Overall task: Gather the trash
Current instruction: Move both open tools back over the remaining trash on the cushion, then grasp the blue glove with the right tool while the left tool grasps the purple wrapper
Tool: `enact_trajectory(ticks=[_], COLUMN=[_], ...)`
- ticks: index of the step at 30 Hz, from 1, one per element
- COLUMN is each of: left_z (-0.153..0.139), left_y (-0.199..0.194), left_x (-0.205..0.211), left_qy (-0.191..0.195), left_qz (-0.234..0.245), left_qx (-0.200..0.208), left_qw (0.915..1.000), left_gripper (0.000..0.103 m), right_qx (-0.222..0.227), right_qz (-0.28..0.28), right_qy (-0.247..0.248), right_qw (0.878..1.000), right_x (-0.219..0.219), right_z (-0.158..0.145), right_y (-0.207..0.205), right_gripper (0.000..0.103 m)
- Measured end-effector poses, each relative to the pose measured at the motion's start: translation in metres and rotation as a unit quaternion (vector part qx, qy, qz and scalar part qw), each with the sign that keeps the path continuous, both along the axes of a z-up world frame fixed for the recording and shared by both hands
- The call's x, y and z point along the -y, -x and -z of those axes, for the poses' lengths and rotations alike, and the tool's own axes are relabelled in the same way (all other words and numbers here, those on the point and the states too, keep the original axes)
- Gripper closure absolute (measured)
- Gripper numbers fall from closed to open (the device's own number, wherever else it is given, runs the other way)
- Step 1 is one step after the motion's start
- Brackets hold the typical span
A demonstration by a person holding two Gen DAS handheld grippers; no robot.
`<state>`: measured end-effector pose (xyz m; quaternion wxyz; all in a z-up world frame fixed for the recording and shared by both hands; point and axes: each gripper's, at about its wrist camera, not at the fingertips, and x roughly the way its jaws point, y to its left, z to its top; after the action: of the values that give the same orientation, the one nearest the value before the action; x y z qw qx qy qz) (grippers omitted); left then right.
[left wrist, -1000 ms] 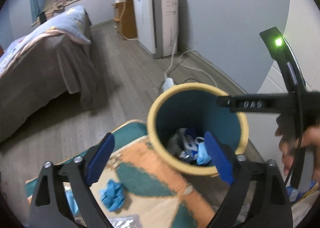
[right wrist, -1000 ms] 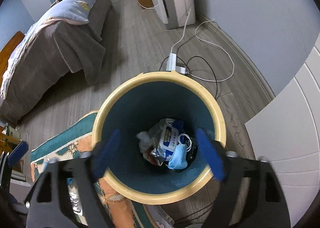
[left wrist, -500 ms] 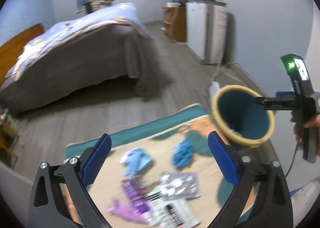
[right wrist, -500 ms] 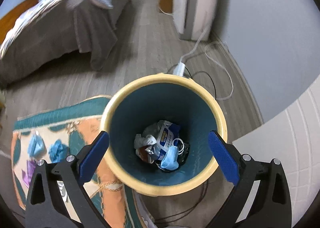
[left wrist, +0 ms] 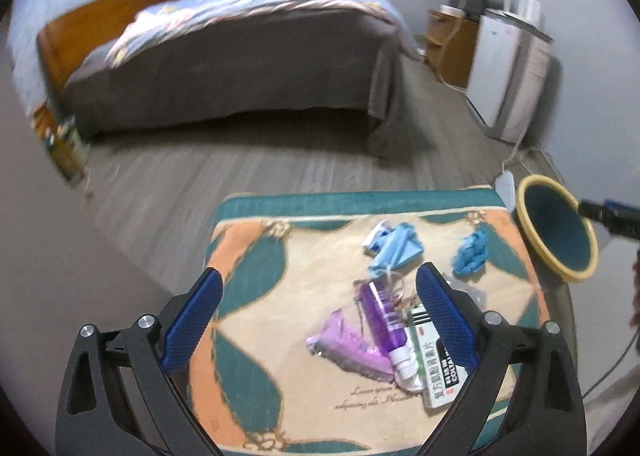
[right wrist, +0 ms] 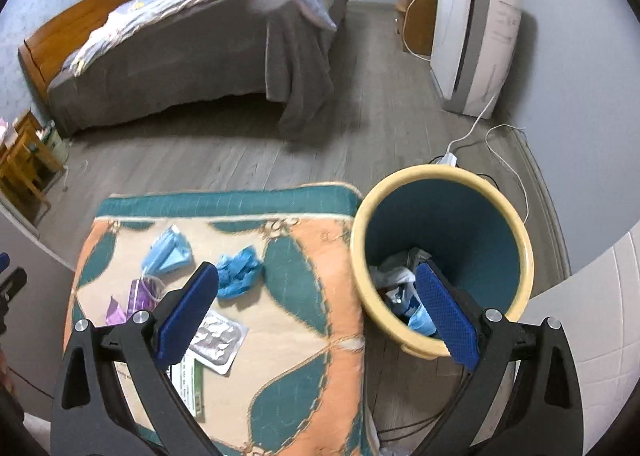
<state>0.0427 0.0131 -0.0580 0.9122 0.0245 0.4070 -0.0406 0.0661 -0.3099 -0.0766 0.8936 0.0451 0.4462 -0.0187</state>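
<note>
Both claws are wide open and hold nothing; the left claw point(left wrist: 318, 314) hangs right over the purple tube point(left wrist: 382, 318) on the rug point(left wrist: 256, 256), its length pointing away, so left is nearer.

Left tool point(left wrist: 318, 314), right tool point(right wrist: 318, 306): black frames, silver screws, blue dimpled pads point(left wrist: 191, 322)

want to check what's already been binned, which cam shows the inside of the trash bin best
The right wrist view: the trash bin sits close and opens toward the camera, so the discarded items at its bottom show. The left wrist view catches the bin only small at the right edge, tilted, its contents hidden.
</note>
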Motion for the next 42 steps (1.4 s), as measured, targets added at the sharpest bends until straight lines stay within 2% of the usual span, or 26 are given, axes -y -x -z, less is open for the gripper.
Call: enact_trajectory(ticks=[4, 6, 8, 12, 17, 19, 25, 31, 34, 39, 42], left_z=[0.012, 0.021, 0.032, 0.056, 0.085, 0.099, 0.128, 0.143, 0.149, 0.156, 0.165], left_y=[0.000, -0.003, -0.005, -0.009, -0.014, -0.018, -0.027, -0.035, -0.039, -0.045, -0.045], left_x=[-0.012, -0.015, -0.015, -0.009, -0.003, -0.003, -0.001, 0.005, 0.006, 0.004, 0.003], left_qy=[-0.002, 0.007, 0.016, -0.009, -0.016, -0.019, -0.010, -0.012, -0.004, 0.014, 0.016], left_qz=[-0.012, -0.016, -0.021, -0.043, -0.052, -0.050, -0.043, -0.023, -0.010, 0.002, 0.010], left_qx=[-0.012, -0.026, -0.041, -0.060, -0.085, -0.104, -0.148, -0.175, -0.187, -0.205, -0.222], left_qw=[0.9999, 0.9995, 0.9988, 0.9972, 0.9949, 0.9931, 0.9880, 0.9842, 0.9824, 0.9787, 0.9748], left_gripper=[0.007, 0.007, 0.007, 0.007, 0.007, 0.007, 0.007, 0.007, 0.010, 0.034, 0.040], right_qx=[0.001, 0.007, -0.001, -0.037, -0.058, -0.070, -0.098, -0.137, -0.148, -0.151, -0.162], right_qz=[-0.002, -0.008, -0.024, -0.041, -0.039, -0.043, -0.048, -0.046, -0.054, -0.069, -0.076], right_qy=[0.056, 0.068, 0.053, 0.024, 0.030, 0.018, 0.022, 0.002, 0.014, 0.029, 0.026], right_qw=[0.998, 0.998, 0.998, 0.998, 0.997, 0.996, 0.994, 0.989, 0.987, 0.986, 0.984], right_x=[-0.027, -0.039, -0.048, -0.061, -0.070, -0.072, -0.075, -0.071, -0.075, -0.087, -0.095], right_z=[0.000, 0.000, 0.005, 0.024, 0.042, 0.050, 0.071, 0.097, 0.107, 0.117, 0.128], right_y=[-0.004, -0.006, -0.011, -0.020, -0.030, -0.035, -0.054, -0.071, -0.078, -0.087, -0.093], right_gripper=[0.006, 0.006, 0.006, 0.006, 0.006, 0.006, 0.006, 0.006, 0.006, 0.006, 0.006])
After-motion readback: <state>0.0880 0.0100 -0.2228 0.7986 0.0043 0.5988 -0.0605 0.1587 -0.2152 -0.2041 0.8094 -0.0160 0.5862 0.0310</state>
